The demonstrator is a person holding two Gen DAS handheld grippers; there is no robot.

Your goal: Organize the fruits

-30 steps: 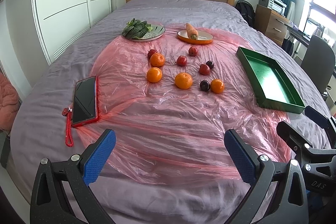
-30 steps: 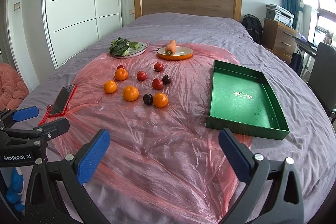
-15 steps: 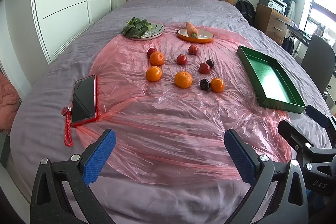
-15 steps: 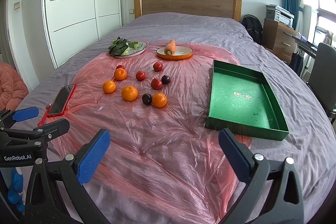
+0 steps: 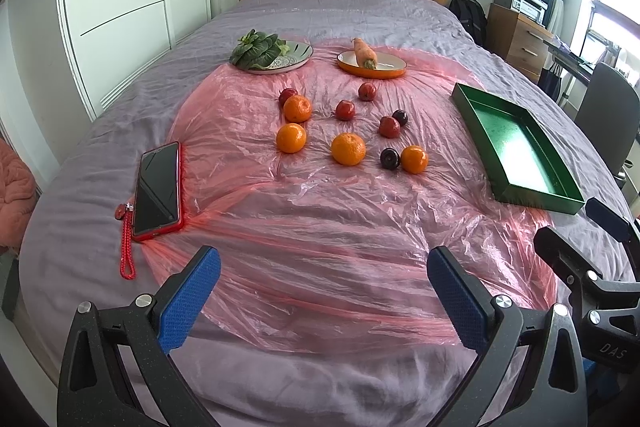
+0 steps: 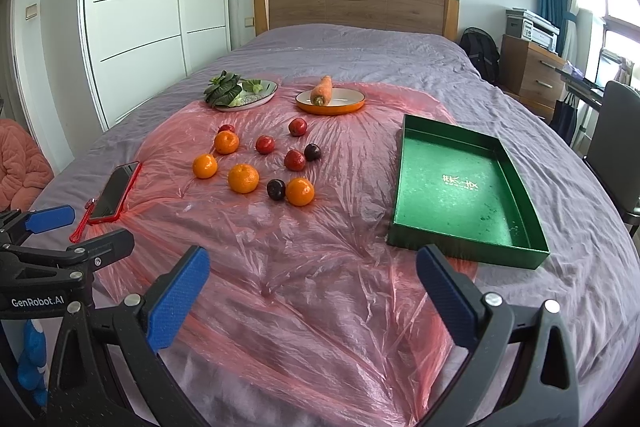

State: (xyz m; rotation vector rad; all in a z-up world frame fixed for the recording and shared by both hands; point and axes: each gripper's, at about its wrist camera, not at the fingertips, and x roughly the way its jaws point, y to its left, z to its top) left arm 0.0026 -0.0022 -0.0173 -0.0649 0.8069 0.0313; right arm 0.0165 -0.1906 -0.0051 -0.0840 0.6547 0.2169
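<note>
- Here, we hold both tools above the foot edge of the bed (image 6: 360, 43); the left gripper (image 5: 324, 291) and right gripper (image 6: 312, 287) have their fingers spread wide, holding nothing.
- The fruits, four oranges (image 6: 243, 178) and several small red and dark ones (image 6: 295, 160), lie loose mid-bed on the pink plastic sheet (image 6: 304, 267).
- The green tray (image 6: 460, 183) sits empty toward the bed's right edge.
- We judge no fruit moved yet; next, reach forward to the nearest orange (image 6: 300, 191), well apart from either gripper.

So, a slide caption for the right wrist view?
Open right gripper faces loose oranges beside an empty green rectangular tray.
</note>
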